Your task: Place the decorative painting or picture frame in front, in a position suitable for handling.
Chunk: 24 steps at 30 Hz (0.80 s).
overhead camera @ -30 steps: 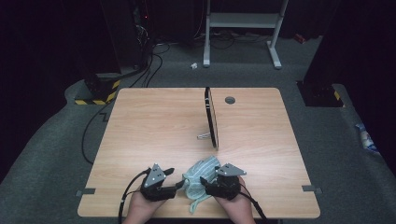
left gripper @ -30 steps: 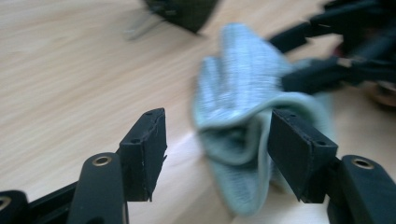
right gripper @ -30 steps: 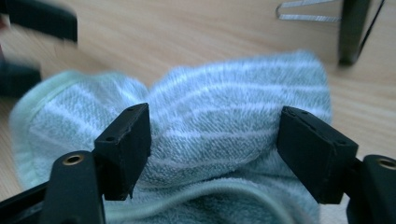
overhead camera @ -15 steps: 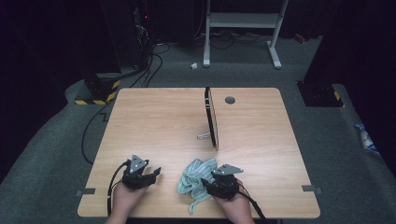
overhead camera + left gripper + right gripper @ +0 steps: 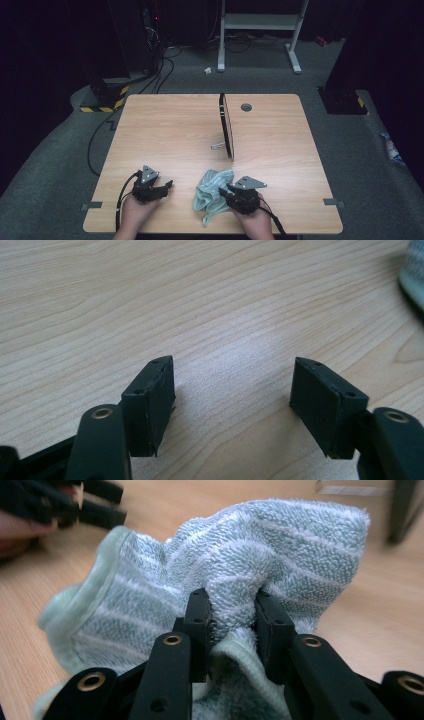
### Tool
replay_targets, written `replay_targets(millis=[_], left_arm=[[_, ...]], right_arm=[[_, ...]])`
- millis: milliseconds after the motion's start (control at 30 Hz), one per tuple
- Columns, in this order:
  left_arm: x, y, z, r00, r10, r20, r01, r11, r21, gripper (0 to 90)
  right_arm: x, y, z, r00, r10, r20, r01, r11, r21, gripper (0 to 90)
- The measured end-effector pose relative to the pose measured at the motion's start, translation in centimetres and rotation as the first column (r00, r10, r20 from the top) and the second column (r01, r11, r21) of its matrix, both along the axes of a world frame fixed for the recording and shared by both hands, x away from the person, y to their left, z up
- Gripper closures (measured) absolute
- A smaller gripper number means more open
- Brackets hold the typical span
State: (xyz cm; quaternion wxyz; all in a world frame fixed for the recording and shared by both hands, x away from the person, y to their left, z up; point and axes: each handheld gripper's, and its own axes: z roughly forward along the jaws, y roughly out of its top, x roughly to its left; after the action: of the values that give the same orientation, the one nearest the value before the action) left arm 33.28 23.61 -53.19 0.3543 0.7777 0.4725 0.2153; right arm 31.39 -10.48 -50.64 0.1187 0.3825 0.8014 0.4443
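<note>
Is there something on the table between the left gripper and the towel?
Nothing visible. In the high view, bare table lies between the open left gripper and the towel. The right gripper already pinches a fold of the towel, having just closed on it.

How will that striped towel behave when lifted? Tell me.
Probably floppy: the towel bunches in soft folds where the right gripper pinches it. Likely light, and the loose end would dangle. Its looped pile suggests it should not slip from the pads.
</note>
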Motion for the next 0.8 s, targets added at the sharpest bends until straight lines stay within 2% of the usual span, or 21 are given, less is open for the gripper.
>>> replay_targets(millis=[67, 100, 233, 300, 333, 400, 467, 500, 533, 567, 600, 633, 667, 700, 733, 767, 800], left_arm=[[0.0, 0.0, 0.0, 1.0000, 0.000, 0.000, 0.000, 1.0000, 0.000, 34.5], [0.0, 0.0, 0.0, 1.0000, 0.000, 0.000, 0.000, 1.0000, 0.000, 34.5], [0.0, 0.0, 0.0, 1.0000, 0.000, 0.001, 0.000, 1.0000, 0.001, 34.5], [0.0, 0.0, 0.0, 1.0000, 0.000, 0.001, 0.000, 1.0000, 0.000, 34.5], [0.0, 0.0, 0.0, 1.0000, 0.001, 0.000, -0.001, 1.0000, 0.000, 34.5], [0.0, 0.0, 0.0, 1.0000, 0.002, 0.000, -0.002, 1.0000, 0.001, 34.5], [0.0, 0.0, 0.0, 1.0000, 0.003, 0.000, -0.003, 1.0000, 0.001, 34.5], [0.0, 0.0, 0.0, 1.0000, 0.003, 0.000, -0.003, 1.0000, 0.001, 34.5], [0.0, 0.0, 0.0, 1.0000, 0.003, 0.000, -0.003, 1.0000, 0.001, 34.5], [0.0, 0.0, 0.0, 1.0000, 0.004, 0.000, -0.004, 1.0000, 0.001, 34.5], [0.0, 0.0, 0.0, 1.0000, 0.004, 0.000, -0.004, 1.0000, 0.001, 34.5], [0.0, 0.0, 0.0, 1.0000, 0.004, 0.000, -0.004, 1.0000, 0.001, 34.5], [0.0, 0.0, 0.0, 1.0000, 0.003, 0.000, -0.003, 1.0000, 0.001, 34.4], [0.0, 0.0, 0.0, 1.0000, 0.003, 0.000, -0.003, 1.0000, 0.001, 34.2], [0.0, 0.0, 0.0, 1.0000, 0.001, 0.002, -0.001, 1.0000, 0.002, 33.7], [0.0, -0.1, 0.0, 1.0000, 0.002, 0.001, -0.002, 1.0000, 0.001, 33.6], [0.0, -0.1, 0.0, 1.0000, 0.002, 0.001, -0.002, 1.0000, 0.001, 33.6]], right_arm=[[0.0, -0.6, 0.5, 0.9998, -0.012, 0.013, 0.012, 1.000, 0.009, 71.3], [-0.1, -2.0, 1.3, 0.9986, -0.042, 0.032, 0.041, 0.999, 0.022, 71.3], [-0.4, -4.9, 2.4, 0.9917, -0.113, 0.062, 0.110, 0.993, 0.043, 71.3], [-0.4, -5.7, 2.6, 0.9890, -0.130, 0.070, 0.127, 0.991, 0.046, 71.3], [-0.5, -6.5, 2.9, 0.9842, -0.157, 0.083, 0.153, 0.987, 0.045, 71.2], [-0.3, -8.2, 3.2, 0.9688, -0.218, 0.118, 0.217, 0.976, 0.023, 71.1], [0.1, -9.5, 3.3, 0.9548, -0.265, 0.134, 0.266, 0.964, 0.009, 70.9], [0.1, -9.5, 3.3, 0.9548, -0.265, 0.134, 0.266, 0.964, 0.009, 70.9], [0.7, -10.8, 3.3, 0.9367, -0.315, 0.153, 0.321, 0.947, -0.011, 70.6], [1.0, -11.6, 3.1, 0.9269, -0.341, 0.157, 0.348, 0.937, -0.018, 70.5], [1.0, -11.6, 3.1, 0.9269, -0.341, 0.157, 0.348, 0.937, -0.018, 70.5], [1.3, -12.3, 2.9, 0.9172, -0.367, 0.154, 0.375, 0.927, -0.022, 70.4], [2.1, -13.6, 2.4, 0.9013, -0.407, 0.149, 0.415, 0.909, -0.031, 70.2], [2.1, -13.6, 2.4, 0.9013, -0.407, 0.149, 0.415, 0.909, -0.031, 70.2], [2.9, -14.5, 1.8, 0.8894, -0.435, 0.139, 0.445, 0.894, -0.049, 69.8], [3.4, -14.8, 1.5, 0.8867, -0.443, 0.132, 0.453, 0.890, -0.058, 69.6], [3.4, -14.8, 1.5, 0.8867, -0.443, 0.132, 0.453, 0.890, -0.058, 69.6]])
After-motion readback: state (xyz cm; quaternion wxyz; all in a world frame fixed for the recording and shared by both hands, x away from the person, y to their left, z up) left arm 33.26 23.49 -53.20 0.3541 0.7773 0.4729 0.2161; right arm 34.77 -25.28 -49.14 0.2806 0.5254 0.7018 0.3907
